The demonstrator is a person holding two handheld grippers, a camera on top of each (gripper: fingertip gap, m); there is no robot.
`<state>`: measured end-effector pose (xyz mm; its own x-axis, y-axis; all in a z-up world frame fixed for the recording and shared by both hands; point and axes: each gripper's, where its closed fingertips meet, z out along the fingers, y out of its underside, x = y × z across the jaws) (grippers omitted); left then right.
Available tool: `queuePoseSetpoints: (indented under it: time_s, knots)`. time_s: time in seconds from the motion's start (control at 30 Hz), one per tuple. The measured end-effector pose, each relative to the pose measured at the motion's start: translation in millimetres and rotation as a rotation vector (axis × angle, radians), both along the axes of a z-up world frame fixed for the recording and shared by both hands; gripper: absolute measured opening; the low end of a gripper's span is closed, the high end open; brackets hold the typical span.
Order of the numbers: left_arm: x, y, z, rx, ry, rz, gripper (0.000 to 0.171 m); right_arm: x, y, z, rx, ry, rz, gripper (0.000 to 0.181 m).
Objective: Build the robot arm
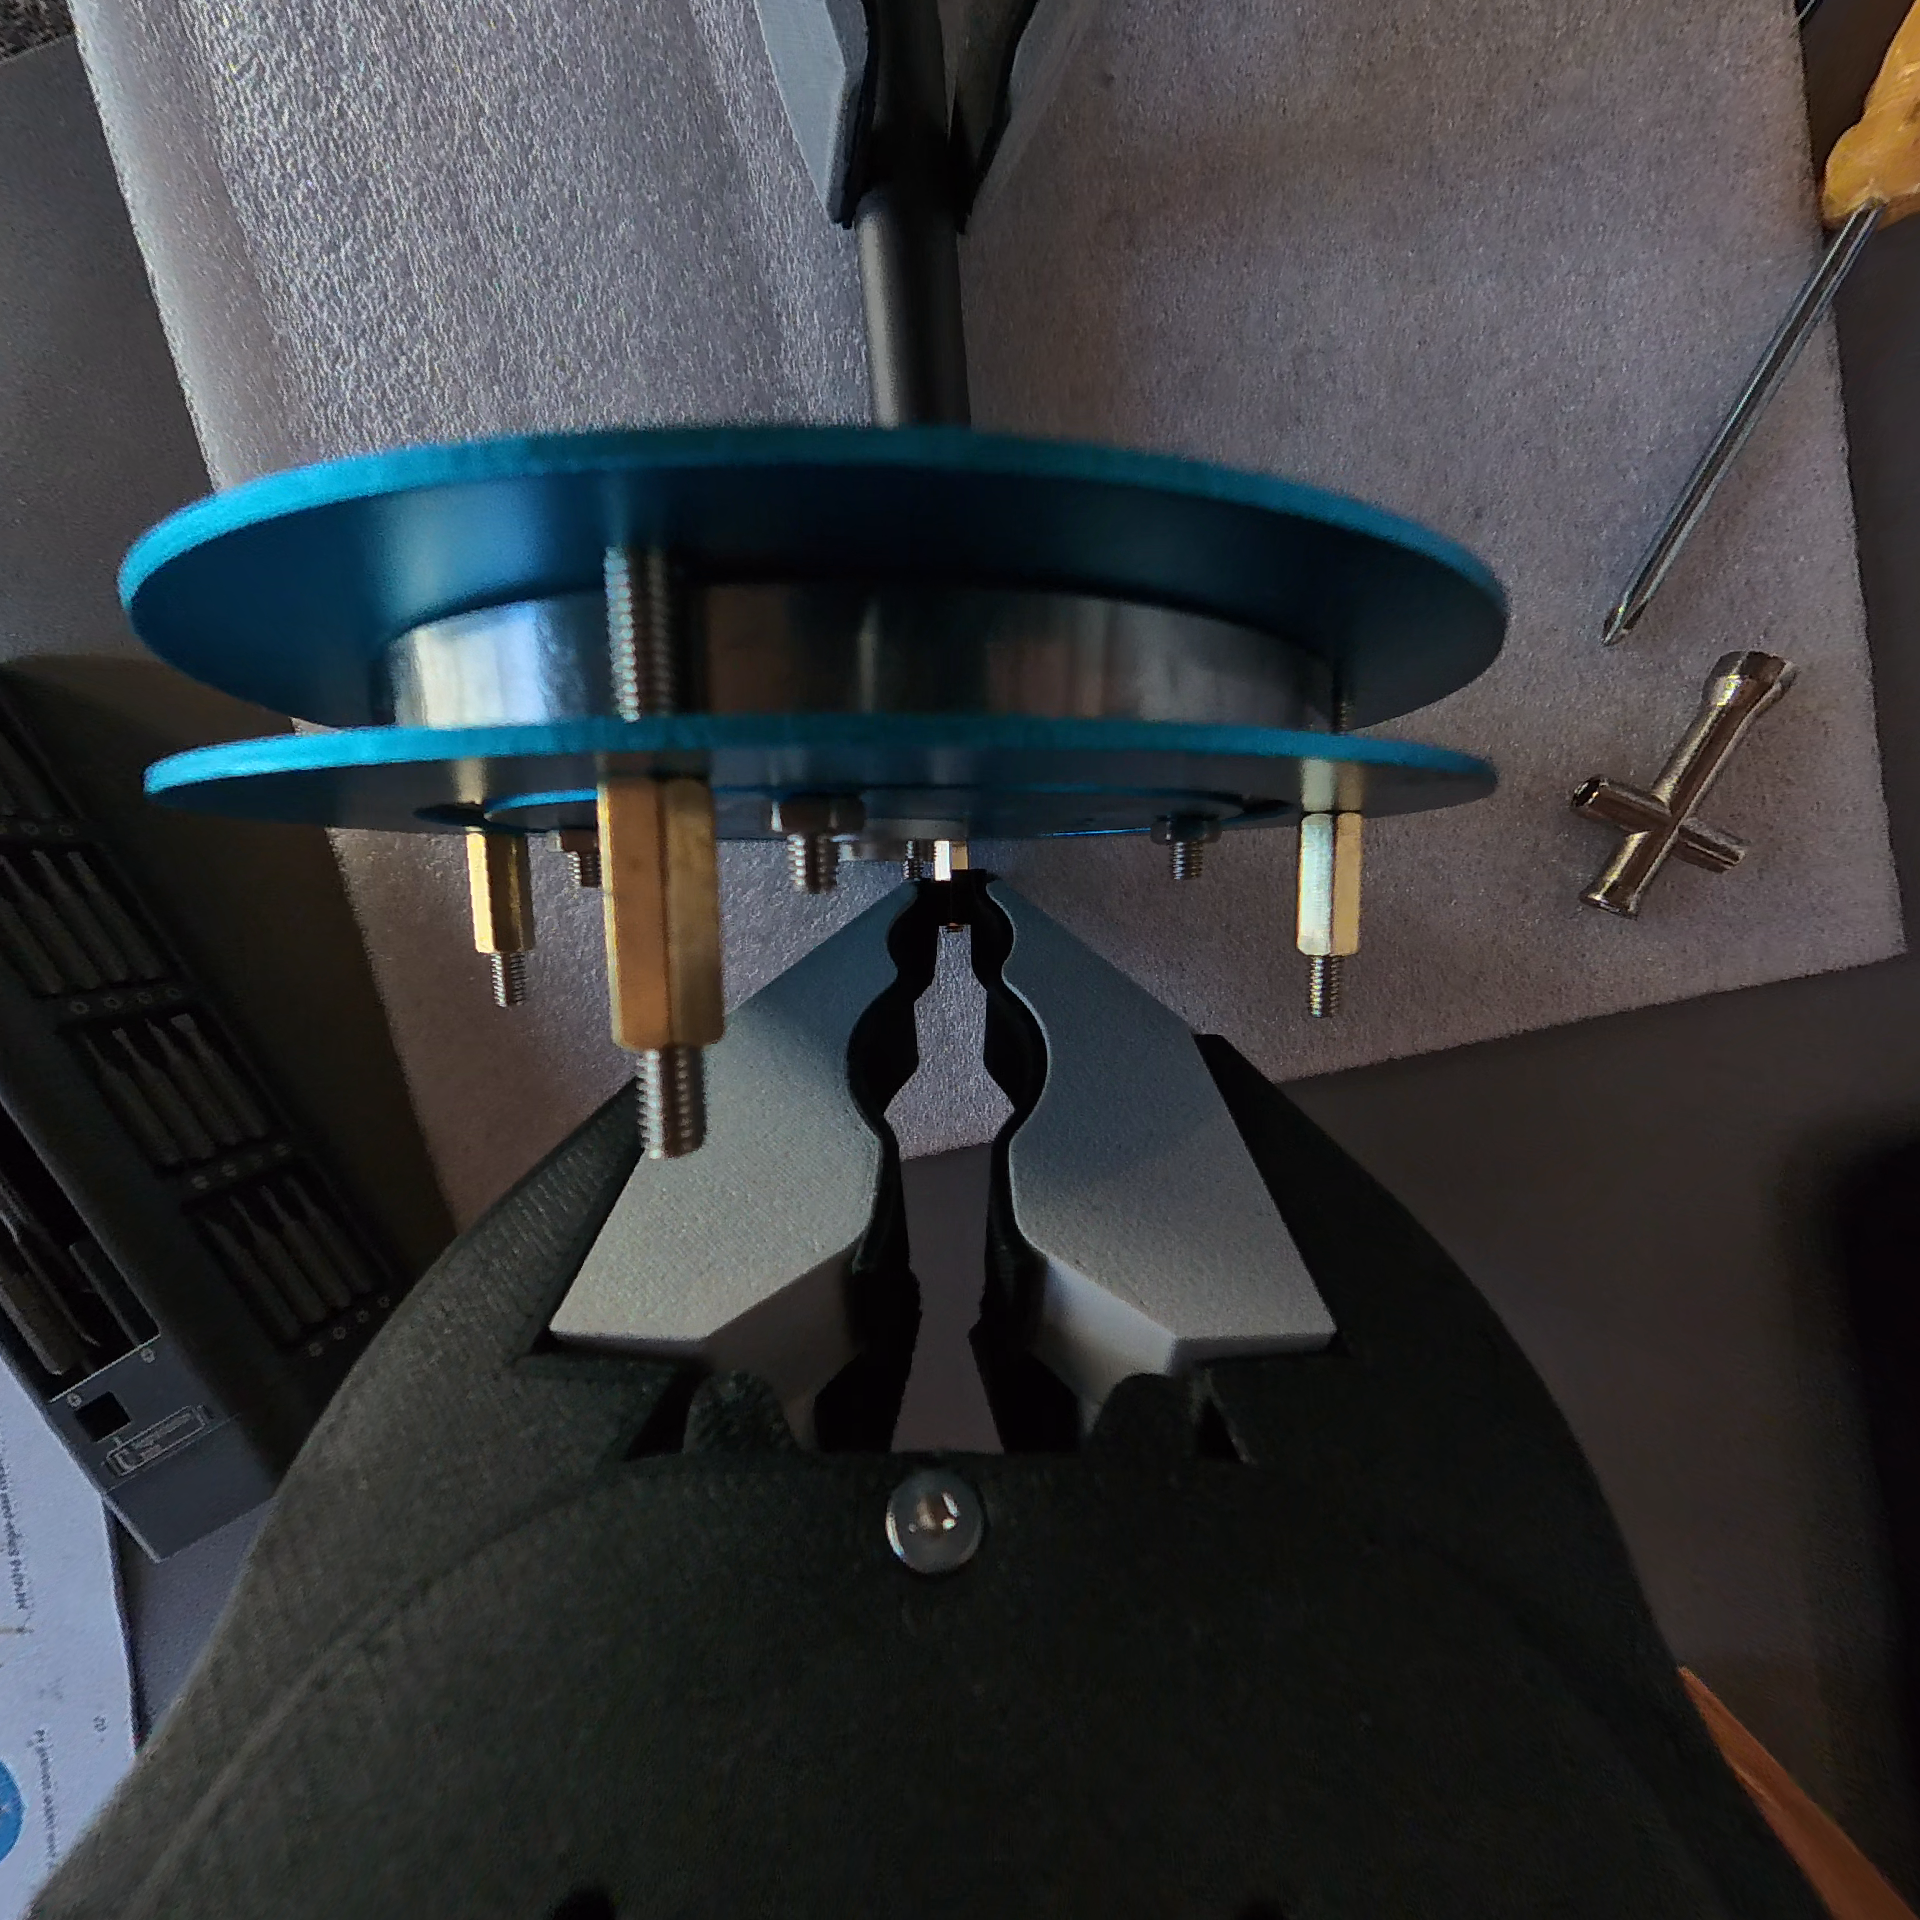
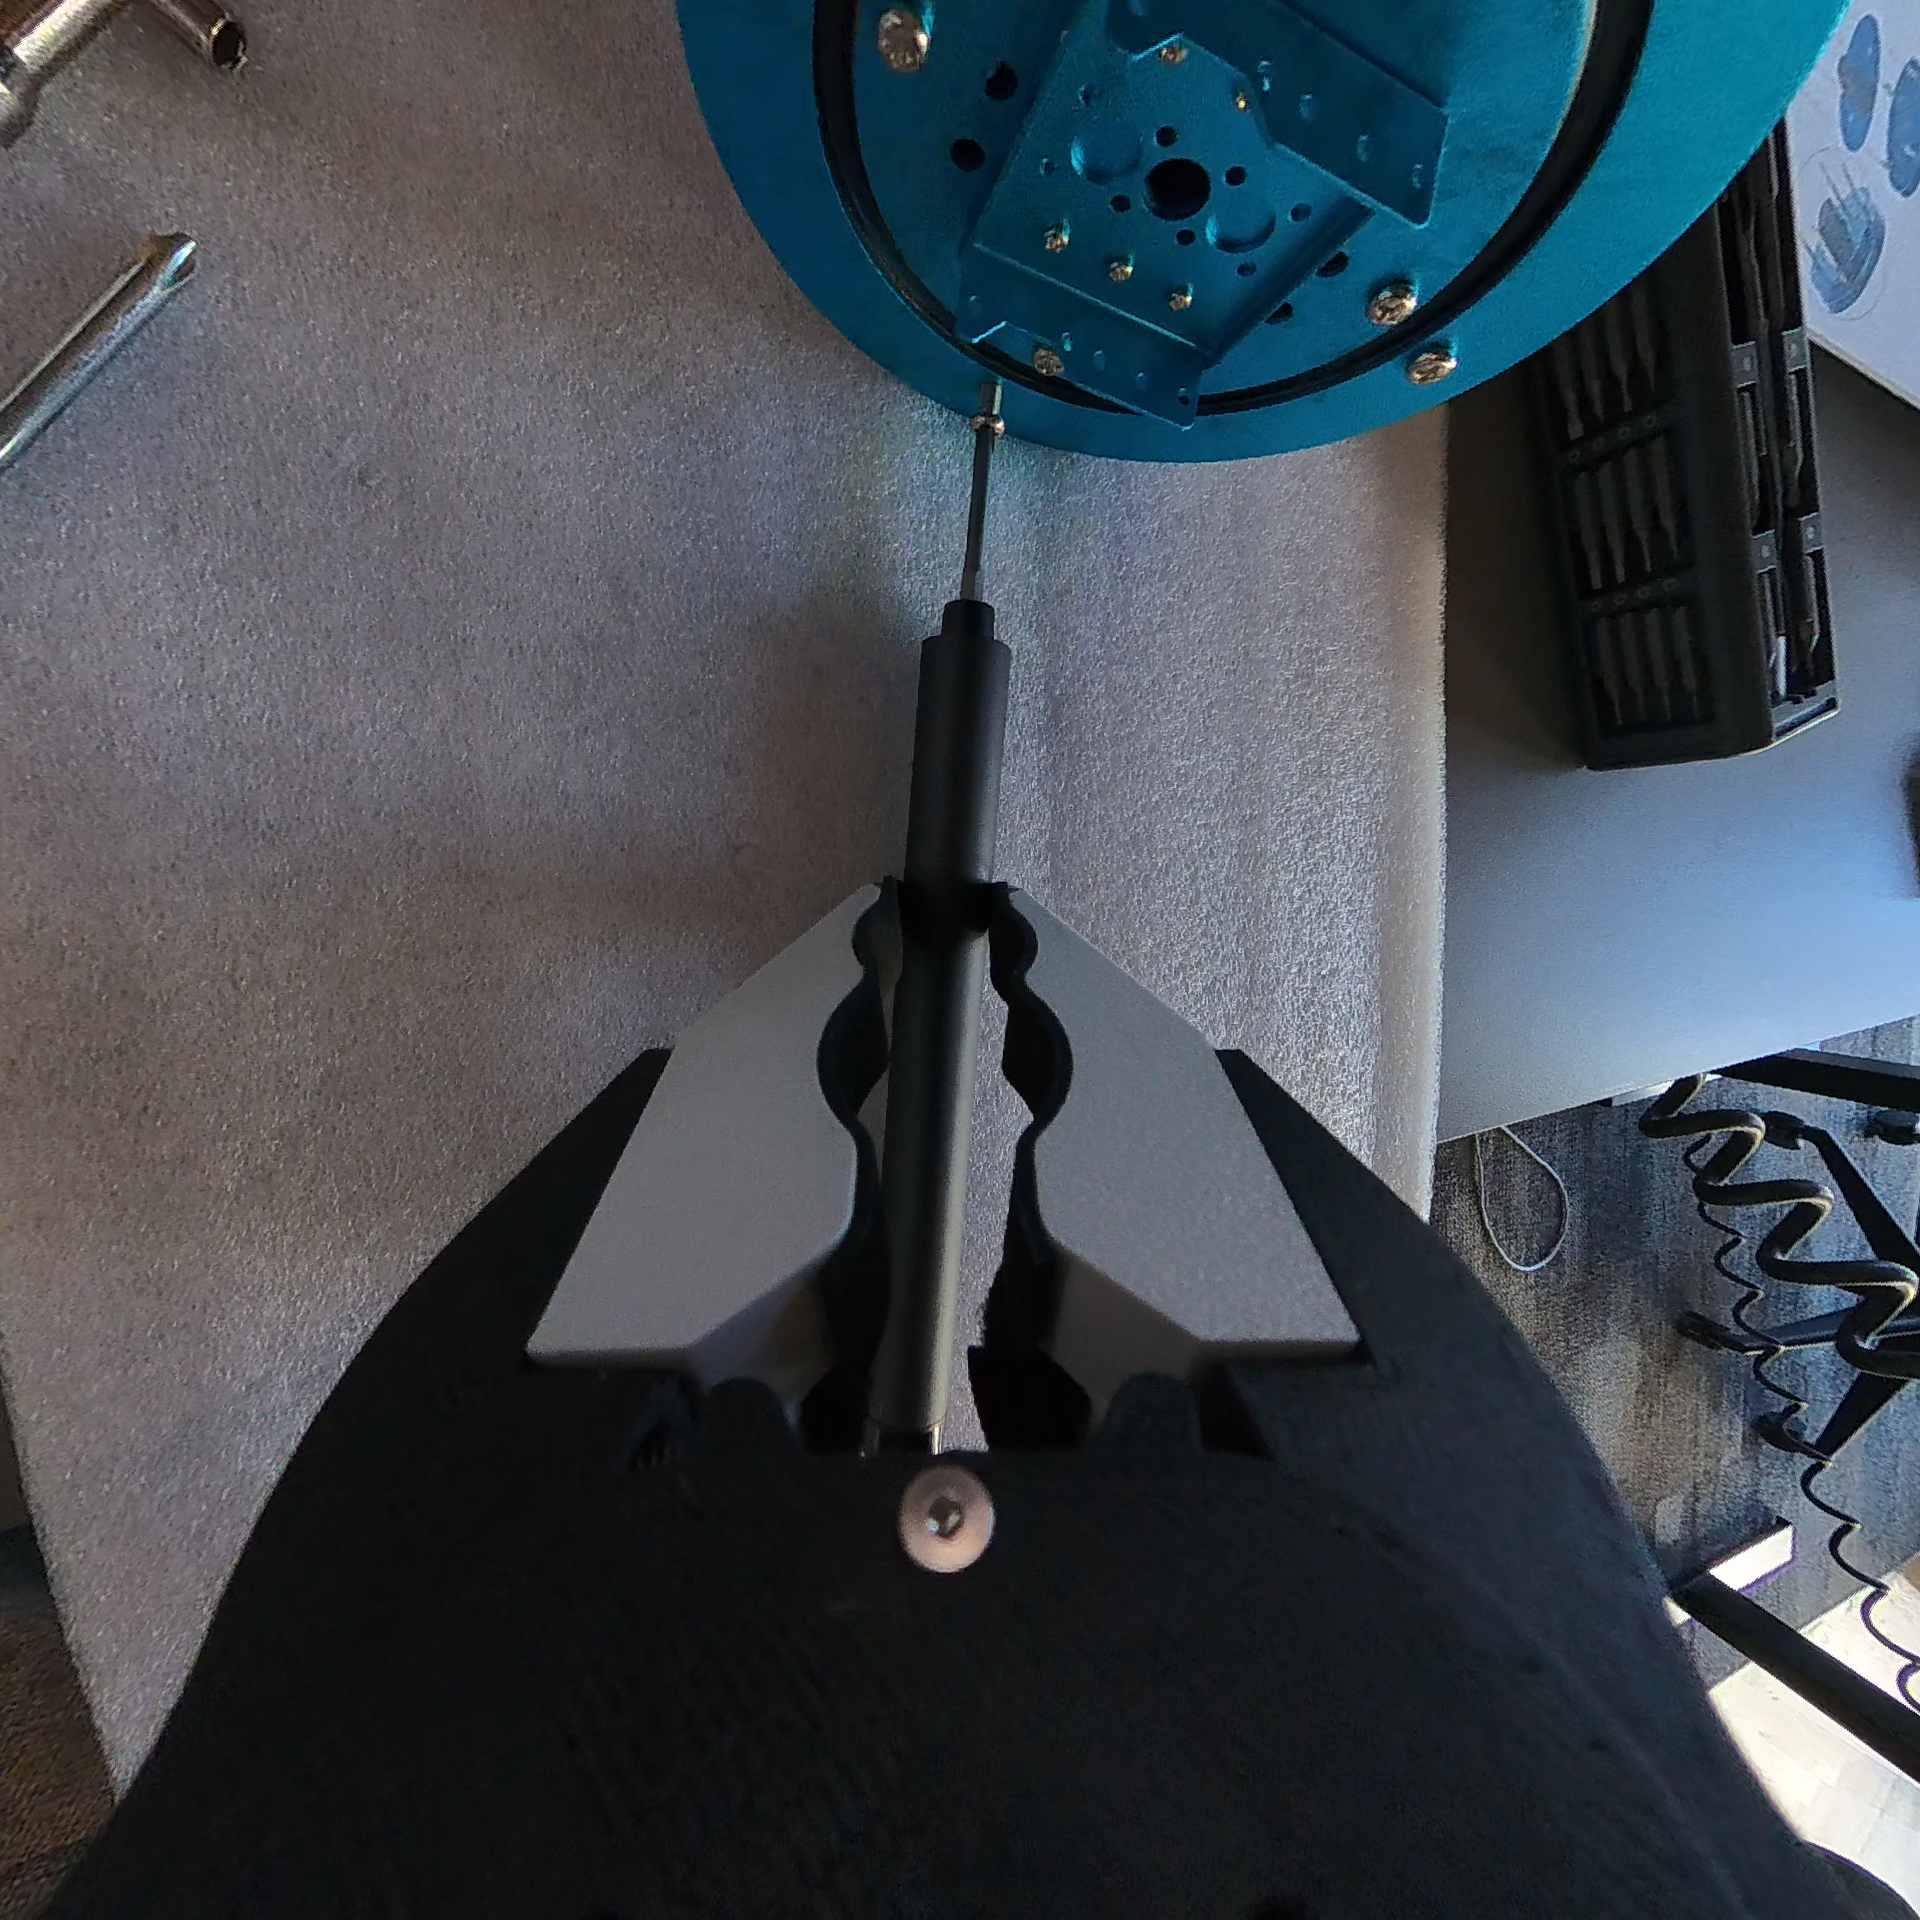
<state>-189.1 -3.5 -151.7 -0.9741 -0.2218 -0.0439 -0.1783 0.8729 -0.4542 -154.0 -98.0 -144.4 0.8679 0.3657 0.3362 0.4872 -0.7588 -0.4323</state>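
Observation:
A blue round assembly (image 1: pixel 810 540) of two blue plates with a silver ring between them hangs over the mat, brass standoffs (image 1: pixel 661 914) pointing down from it. My left gripper (image 1: pixel 951 896) is shut on a small hex standoff (image 1: pixel 950 860) under the lower plate. My right gripper (image 2: pixel 943 902) is shut on a black screwdriver (image 2: pixel 951 758). Its thin bit touches a screw (image 2: pixel 988 419) at the rim of the blue top plate (image 2: pixel 790 208), beside a blue bracket (image 2: pixel 1164 197). The screwdriver handle also shows above the plates in the left wrist view (image 1: pixel 912 312).
A grey foam mat (image 2: pixel 416 727) lies below. A yellow-handled screwdriver (image 1: pixel 1756 416) and a metal cross wrench (image 1: pixel 1673 805) lie on its right part. A dark bit-set case (image 2: pixel 1673 540) and a printed sheet (image 2: pixel 1860 187) sit beside the mat. A coiled cable (image 2: pixel 1787 1247) hangs past the table edge.

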Motion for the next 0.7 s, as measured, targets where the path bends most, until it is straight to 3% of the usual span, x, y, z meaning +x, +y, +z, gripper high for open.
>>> queuePoseSetpoints:
  time_s: [0.7]
  knots:
    - [0.2, 0.3, -0.2, 0.003, 0.006, 0.011, 0.004, 1.5, -2.6, 2.9, 0.021, -0.005, -0.035, 0.02]
